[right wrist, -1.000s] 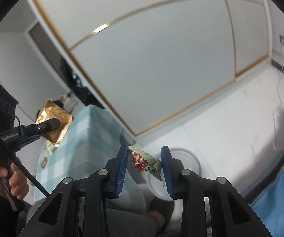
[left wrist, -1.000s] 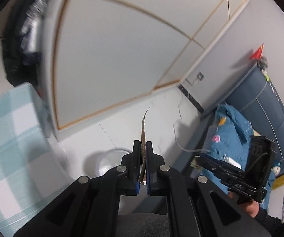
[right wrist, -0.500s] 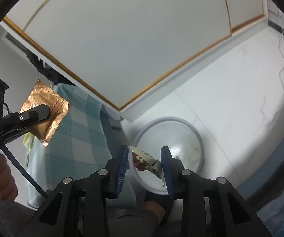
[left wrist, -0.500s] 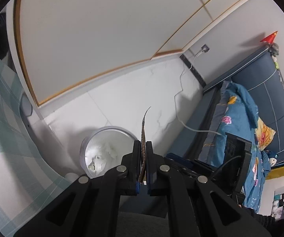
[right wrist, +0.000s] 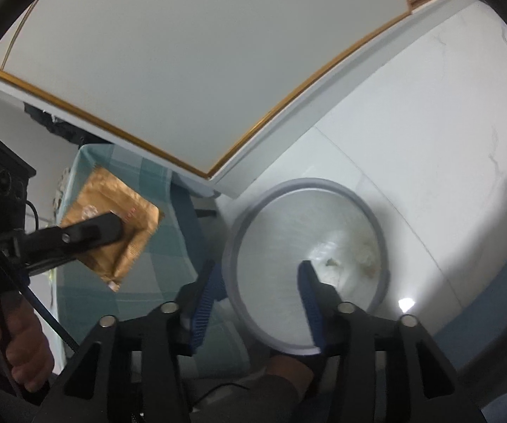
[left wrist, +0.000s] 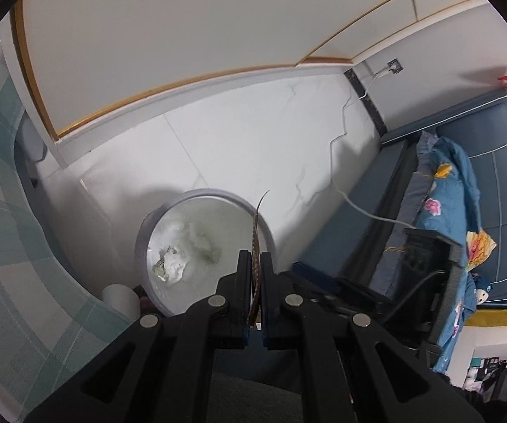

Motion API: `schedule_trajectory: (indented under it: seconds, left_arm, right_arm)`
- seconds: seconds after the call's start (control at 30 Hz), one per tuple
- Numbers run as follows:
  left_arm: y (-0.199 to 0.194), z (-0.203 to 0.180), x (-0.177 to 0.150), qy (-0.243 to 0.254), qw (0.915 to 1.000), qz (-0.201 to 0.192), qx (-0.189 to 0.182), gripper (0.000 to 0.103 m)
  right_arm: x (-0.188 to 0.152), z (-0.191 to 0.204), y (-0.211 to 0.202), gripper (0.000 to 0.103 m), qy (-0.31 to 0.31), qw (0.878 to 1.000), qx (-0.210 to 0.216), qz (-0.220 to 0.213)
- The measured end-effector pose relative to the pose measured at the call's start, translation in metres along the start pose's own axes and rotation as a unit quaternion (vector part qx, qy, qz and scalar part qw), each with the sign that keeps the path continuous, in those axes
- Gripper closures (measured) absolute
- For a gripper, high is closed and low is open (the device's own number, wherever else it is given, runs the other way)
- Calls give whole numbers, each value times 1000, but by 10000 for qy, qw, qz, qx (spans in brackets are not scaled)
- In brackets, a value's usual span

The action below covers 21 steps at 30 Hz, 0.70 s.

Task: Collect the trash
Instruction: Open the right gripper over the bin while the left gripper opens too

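Right wrist view: right gripper [right wrist: 257,303] hangs over the bin [right wrist: 380,236] on the floor [right wrist: 412,148], jaws opening with nothing between them, blue pads bare; no wrapper can be seen falling, and only pale crumpled bits show at the bin bottom, too blurred to name. On the left of that view, the left gripper [right wrist: 119,227] has its jaws clamped on a gold foil wrapper [right wrist: 126,204], held out in front of the checked cloth on the table [right wrist: 154,246], left of the bin, not above it. Left wrist view: left gripper [left wrist: 256,257] jaws closed on the wrapper [left wrist: 257,225] seen edge-on, its tip poking up across the near-right rim of the bin [left wrist: 197,195]; crumpled paper [left wrist: 172,264] lies inside. A white cable [left wrist: 341,190] runs along the floor to the right, toward the bed [left wrist: 443,176]. Step in hand, by my read: dropping trash into the bin, right side releasing, left side next. To do it well: carry the left gripper further over the middle of the opening before letting go, since a flat foil sheet will likely flutter sideways; go low, point the sheet down, open wide in one go. Keep the right gripper out of the way so the two don't bump. Risk: the wrapper catches the rim and slides to the floor.
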<state>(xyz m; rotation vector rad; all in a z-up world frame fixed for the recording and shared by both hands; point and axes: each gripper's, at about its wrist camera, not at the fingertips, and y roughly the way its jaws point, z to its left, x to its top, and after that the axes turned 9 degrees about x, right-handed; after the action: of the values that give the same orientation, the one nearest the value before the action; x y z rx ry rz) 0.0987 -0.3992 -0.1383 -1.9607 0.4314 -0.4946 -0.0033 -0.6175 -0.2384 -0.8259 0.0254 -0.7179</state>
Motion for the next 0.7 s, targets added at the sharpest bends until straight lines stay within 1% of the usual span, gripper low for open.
schedule_trajectory:
  seconds: [0.07, 0.1, 0.2, 0.3, 0.4, 0.47, 0.53, 0.63, 0.7]
  left_arm:
    - [5, 0, -1, 21, 10000, 65, 41, 103]
    - [7, 0, -2, 10, 9999, 105, 41, 103]
    - [15, -2, -2, 10, 9996, 267, 82, 103]
    - [25, -3, -1, 66, 9983, 565, 117, 103]
    - [30, -3, -2, 40, 9976, 685, 94, 103]
    - [33, -2, -1, 2, 9970, 759, 169, 103]
    - [36, -1, -1, -40, 9962, 864, 136, 102]
    - [42, 1, -2, -116, 9940, 1064, 206, 102]
    - [44, 1, -4, -124, 9929, 1153, 263, 98]
  right_arm:
    - [1, -3, -8, 50, 75, 9999, -46, -111]
    - [1, -5, -14, 45, 112, 9997, -89, -191]
    - [2, -9, -27, 36, 176, 9990, -204, -368]
    - [2, -8, -33, 34, 194, 9988, -219, -399]
    - [2, -6, -36, 30, 197, 9984, -273, -460]
    - [3, -4, -36, 29, 233, 9982, -282, -481]
    - [3, -4, -38, 28, 257, 9980, -305, -494]
    - [2, -4, -42, 27, 273, 9977, -302, -540]
    - [2, -3, -44, 26, 268, 9976, -316, -552]
